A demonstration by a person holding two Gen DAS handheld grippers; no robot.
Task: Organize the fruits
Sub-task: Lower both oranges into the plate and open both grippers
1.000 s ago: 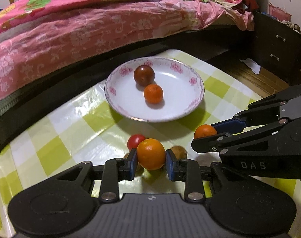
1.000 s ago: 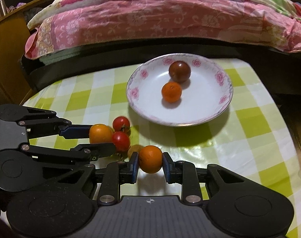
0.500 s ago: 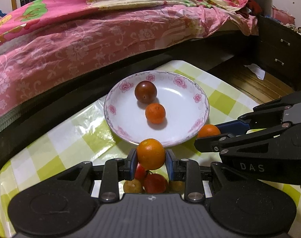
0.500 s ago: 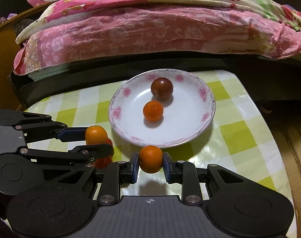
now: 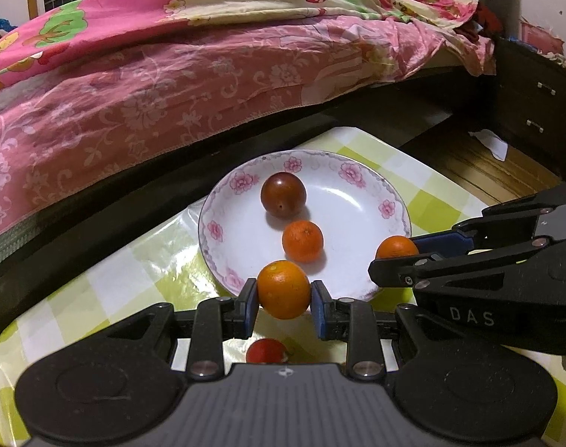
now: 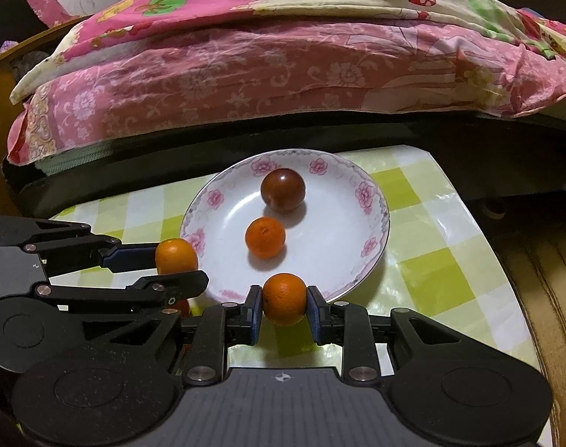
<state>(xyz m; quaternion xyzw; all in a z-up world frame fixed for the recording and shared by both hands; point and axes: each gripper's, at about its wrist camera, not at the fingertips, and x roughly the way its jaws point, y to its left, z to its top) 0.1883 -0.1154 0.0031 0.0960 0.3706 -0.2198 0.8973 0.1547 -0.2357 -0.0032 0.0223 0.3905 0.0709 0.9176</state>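
Both grippers have come fwd since 0.5 s ago, now at near rim of floral plate. Left gripper clamped on orange; right gripper clamped on smaller orange. Plate holds tangerine & dark plum. Cherry tomato on checked tablecloth below left orange.

Pink floral bedspread, checked tablecloth

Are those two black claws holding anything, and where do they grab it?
Yes. The left gripper pinches one orange across its sides between its blue pads; the right gripper holds another orange likewise, both near the plate.
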